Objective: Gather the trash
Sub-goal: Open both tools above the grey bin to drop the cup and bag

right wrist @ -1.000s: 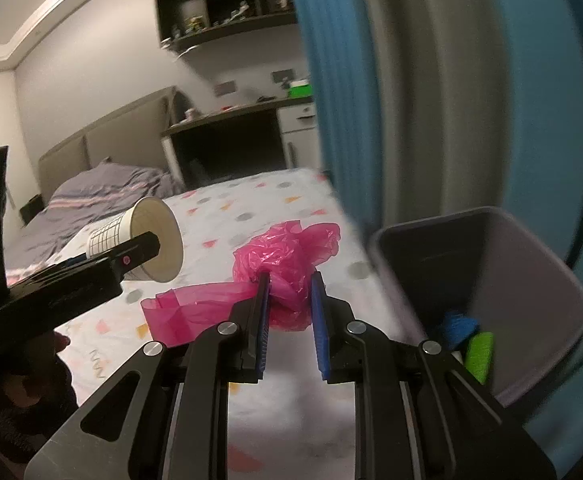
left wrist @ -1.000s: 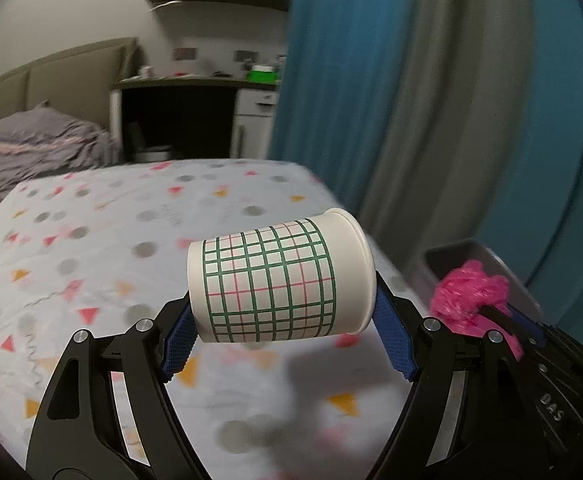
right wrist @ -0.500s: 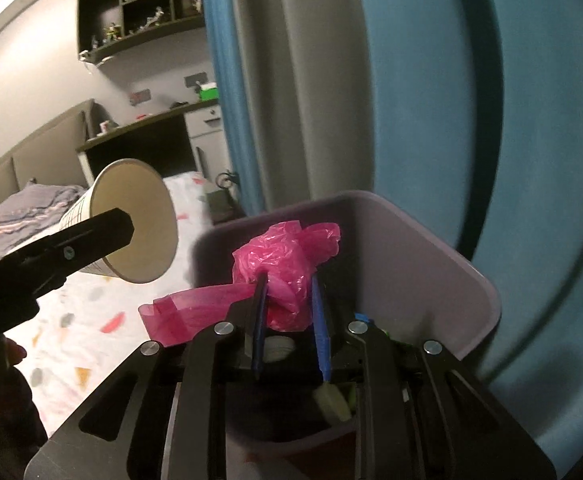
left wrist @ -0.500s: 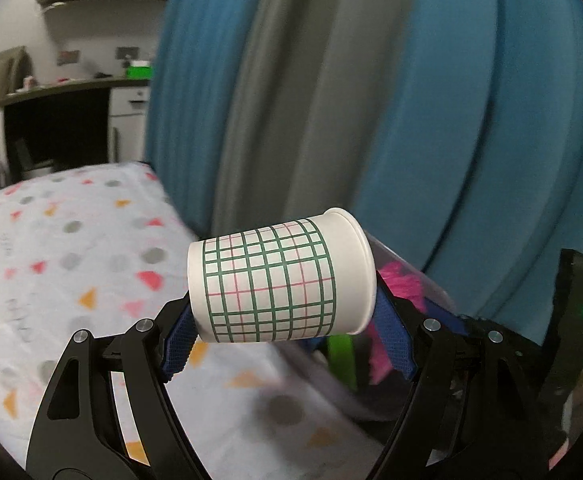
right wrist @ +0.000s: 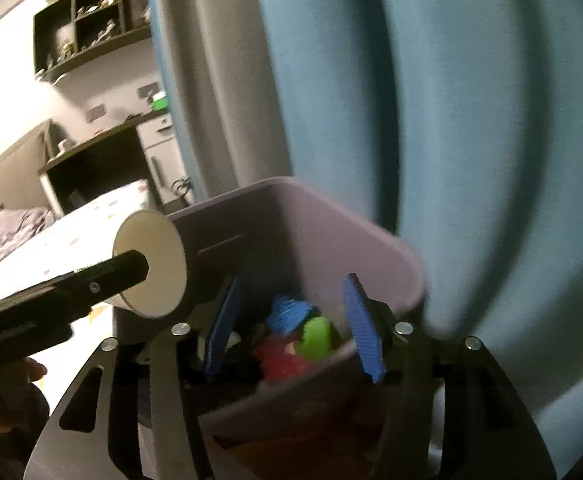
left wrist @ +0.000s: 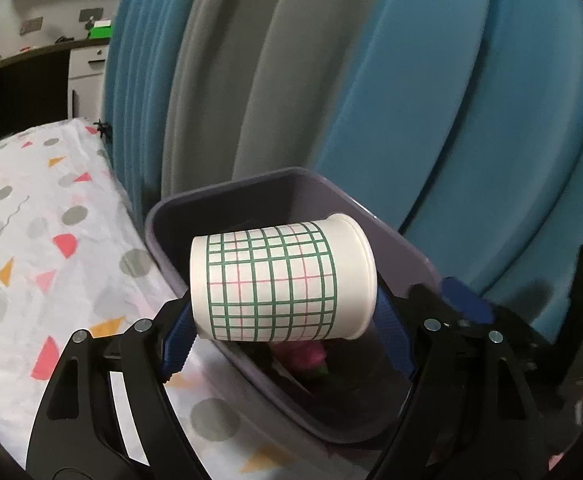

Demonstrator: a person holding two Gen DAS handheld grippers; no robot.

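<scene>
While your left tool (left wrist: 283,344) grips the cup (left wrist: 279,282) sideways above the bin (left wrist: 395,240) beside the bed (left wrist: 31,240), your right tool (right wrist: 295,324) has just been opening, nothing between its pads, the pink bag (right wrist: 279,358) lying inside.

Bedroom in a home. Left of the tongs lies a bed (left wrist: 31,248) under a spotted, triangle-print sheet, with a dark desk (right wrist: 91,156) and wall shelves (right wrist: 87,12) of small items beyond it. Straight ahead hang blue and grey curtains (left wrist: 371,80), with a grey bin (right wrist: 331,232) below them.
</scene>
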